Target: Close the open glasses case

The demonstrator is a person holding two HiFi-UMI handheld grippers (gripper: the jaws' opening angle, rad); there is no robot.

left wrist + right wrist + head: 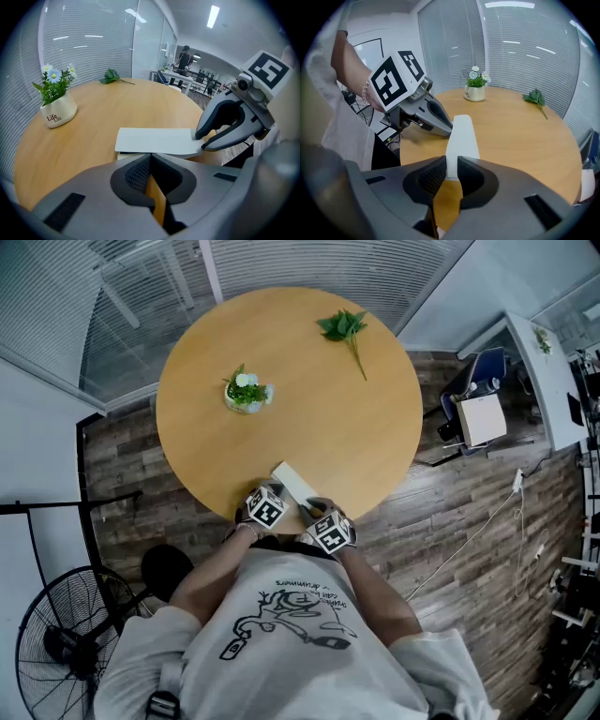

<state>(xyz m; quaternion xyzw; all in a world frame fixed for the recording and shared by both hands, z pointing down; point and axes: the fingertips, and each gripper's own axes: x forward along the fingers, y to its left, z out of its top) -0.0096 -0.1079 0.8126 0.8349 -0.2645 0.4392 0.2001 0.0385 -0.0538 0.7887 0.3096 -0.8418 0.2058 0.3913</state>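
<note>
One white glasses case [292, 484]: the right gripper [451, 164] clamps its end, and the left gripper [151, 157], jaws closed, sits just beside it. One flowerpot [246, 393] and one leafy sprig [345, 329] lie beyond the case.

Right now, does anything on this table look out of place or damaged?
A leafy sprig lies loose on the table, apart from the flower pot. The glasses case in the right gripper looks intact.

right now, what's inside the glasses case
Contents hidden: the glasses case lid sits almost flat on its base, a dark slit showing. The right tool pinches one end.
</note>
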